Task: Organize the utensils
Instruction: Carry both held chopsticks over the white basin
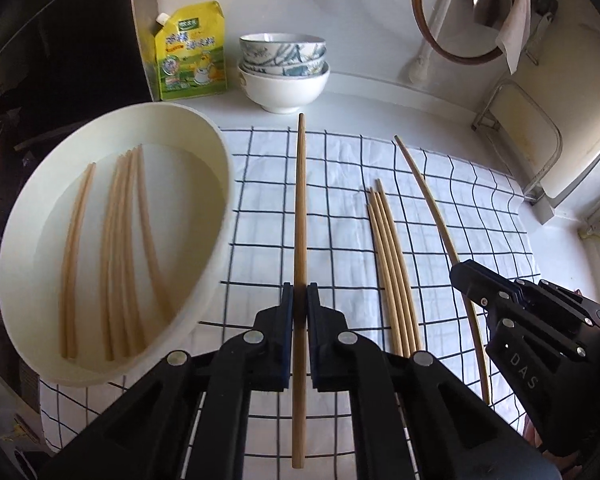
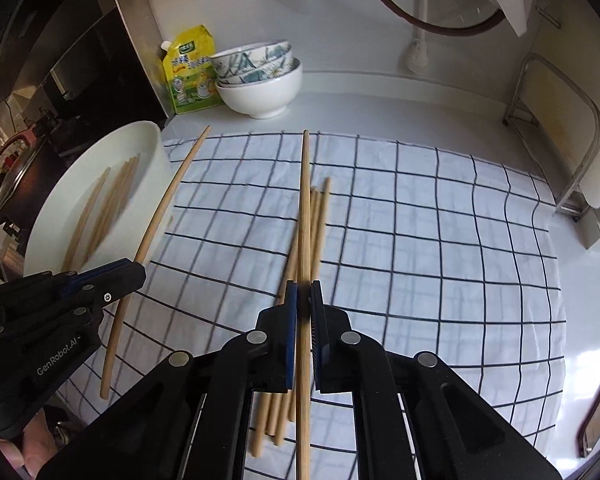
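Observation:
My left gripper (image 1: 300, 300) is shut on one wooden chopstick (image 1: 300, 208) and holds it above the checked cloth (image 1: 340, 184), just right of a white oval basin (image 1: 204, 264) that holds several chopsticks (image 1: 120, 248). My right gripper (image 2: 303, 300) is shut on another chopstick (image 2: 304, 208) above a bundle of several chopsticks (image 2: 320, 216) lying on the cloth (image 2: 420, 220). The bundle also shows in the left wrist view (image 1: 392, 264). The right gripper (image 1: 464, 276) with its chopstick (image 1: 428, 196) shows at right in the left view; the left gripper (image 2: 136, 272) and its chopstick (image 2: 160, 216) show in the right view.
A stack of bowls (image 1: 282, 68) and a yellow-green pouch (image 1: 190, 52) stand at the back of the white counter. A metal rack (image 2: 556, 128) stands at the right. A dark appliance (image 1: 60, 52) is at the left, behind the basin (image 2: 100, 184).

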A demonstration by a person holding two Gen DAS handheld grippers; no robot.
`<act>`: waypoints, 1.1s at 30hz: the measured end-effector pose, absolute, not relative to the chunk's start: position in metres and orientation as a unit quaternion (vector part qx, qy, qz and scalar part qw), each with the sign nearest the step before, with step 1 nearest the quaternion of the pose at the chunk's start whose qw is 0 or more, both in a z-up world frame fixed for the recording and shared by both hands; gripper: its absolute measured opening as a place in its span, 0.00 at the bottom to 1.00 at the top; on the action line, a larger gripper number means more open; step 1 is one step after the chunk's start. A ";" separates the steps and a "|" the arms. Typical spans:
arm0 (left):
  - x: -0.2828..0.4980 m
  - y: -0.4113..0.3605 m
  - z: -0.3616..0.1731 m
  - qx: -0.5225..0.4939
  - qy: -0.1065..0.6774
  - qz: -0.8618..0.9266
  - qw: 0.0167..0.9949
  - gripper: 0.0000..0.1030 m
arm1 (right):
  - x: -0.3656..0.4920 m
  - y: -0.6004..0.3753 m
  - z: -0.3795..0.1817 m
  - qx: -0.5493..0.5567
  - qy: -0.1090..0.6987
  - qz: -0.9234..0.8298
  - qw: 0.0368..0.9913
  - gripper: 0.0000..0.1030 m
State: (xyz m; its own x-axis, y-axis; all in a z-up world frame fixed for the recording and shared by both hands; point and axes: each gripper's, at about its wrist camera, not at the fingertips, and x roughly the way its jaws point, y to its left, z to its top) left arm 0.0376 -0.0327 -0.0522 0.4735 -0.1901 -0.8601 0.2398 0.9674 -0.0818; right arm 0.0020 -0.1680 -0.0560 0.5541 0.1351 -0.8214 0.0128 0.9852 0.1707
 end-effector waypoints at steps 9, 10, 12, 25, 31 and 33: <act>0.056 0.065 -0.018 -0.007 0.477 -0.053 0.877 0.07 | 0.045 -0.077 -0.020 0.048 0.443 0.112 0.888 0.06; 0.059 0.078 -0.016 -0.009 0.475 -0.045 0.879 0.07 | 0.051 -0.066 -0.019 0.048 0.442 0.121 0.888 0.06; 0.066 0.101 -0.015 -0.015 0.474 -0.028 0.880 0.07 | 0.063 -0.045 -0.018 0.047 0.440 0.138 0.886 0.06; 0.123 0.161 -0.056 -0.021 0.509 -0.014 0.860 0.07 | 0.125 0.033 -0.058 0.046 0.486 0.163 0.857 0.06; 0.137 0.157 -0.078 -0.015 0.528 -0.026 0.849 0.07 | 0.137 0.036 -0.081 0.047 0.515 0.145 0.844 0.06; 0.140 0.156 -0.083 -0.017 0.534 -0.029 0.845 0.07 | 0.139 0.036 -0.084 0.046 0.519 0.141 0.842 0.06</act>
State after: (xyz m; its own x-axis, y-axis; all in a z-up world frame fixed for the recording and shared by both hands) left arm 0.1396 0.1564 -0.0830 0.4274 -0.0669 -0.9016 0.0306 0.9978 -0.0595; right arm 0.1394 0.0364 -0.0840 0.4211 0.2846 -0.8612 -0.1899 0.9561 0.2232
